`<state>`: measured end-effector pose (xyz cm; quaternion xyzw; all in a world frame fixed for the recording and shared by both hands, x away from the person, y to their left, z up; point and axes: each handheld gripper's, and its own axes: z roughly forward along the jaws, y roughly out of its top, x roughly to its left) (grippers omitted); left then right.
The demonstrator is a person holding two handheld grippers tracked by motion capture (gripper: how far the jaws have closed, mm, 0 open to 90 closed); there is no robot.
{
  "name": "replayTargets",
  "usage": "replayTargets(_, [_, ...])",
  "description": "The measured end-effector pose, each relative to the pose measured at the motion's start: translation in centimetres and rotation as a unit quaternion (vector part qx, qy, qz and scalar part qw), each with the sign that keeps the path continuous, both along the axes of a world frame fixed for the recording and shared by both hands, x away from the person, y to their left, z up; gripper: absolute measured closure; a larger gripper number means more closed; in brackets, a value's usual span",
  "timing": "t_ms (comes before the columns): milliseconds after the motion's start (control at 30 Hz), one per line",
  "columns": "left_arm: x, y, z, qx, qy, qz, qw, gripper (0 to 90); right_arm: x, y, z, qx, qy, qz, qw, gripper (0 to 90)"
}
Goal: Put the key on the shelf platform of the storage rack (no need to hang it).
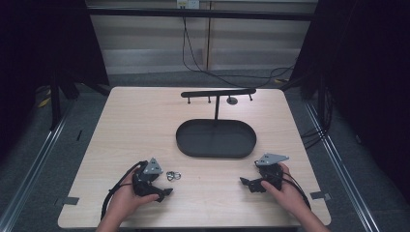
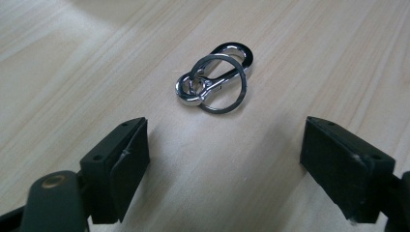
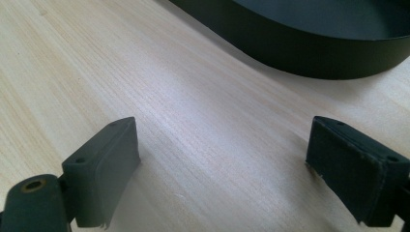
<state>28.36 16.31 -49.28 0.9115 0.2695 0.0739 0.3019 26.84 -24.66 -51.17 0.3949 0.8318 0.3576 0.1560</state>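
A small silver carabiner with a key ring looped through it [image 1: 173,176] lies flat on the pale wooden table [image 1: 135,130], near its front left. My left gripper [image 1: 163,189] sits just in front of it, held in a hand. In the left gripper view the carabiner and ring [image 2: 215,77] lie a little beyond the open gripper [image 2: 225,164], with bare wood between the jaws. My right gripper [image 1: 247,183] rests at the front right, pointing left. In the right gripper view this gripper [image 3: 222,164] is open over bare wood.
A black oval tray [image 1: 215,153] stands at the table's centre, and its wall [image 3: 309,58] shows ahead of the right jaws. Behind it rises a thin black post with a crossbar [image 1: 217,93] bearing small pegs. Cables [image 1: 193,58] trail across the floor beyond the table.
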Motion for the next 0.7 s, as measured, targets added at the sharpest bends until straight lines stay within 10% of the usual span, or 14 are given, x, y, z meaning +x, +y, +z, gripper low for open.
replayTargets(700, [2.9, -3.2, 3.2, 0.095, 0.064, -0.026, 0.9931, 31.9, -0.1, 0.0, 0.0, 0.0, 0.001, 0.0, 1.0, 10.9])
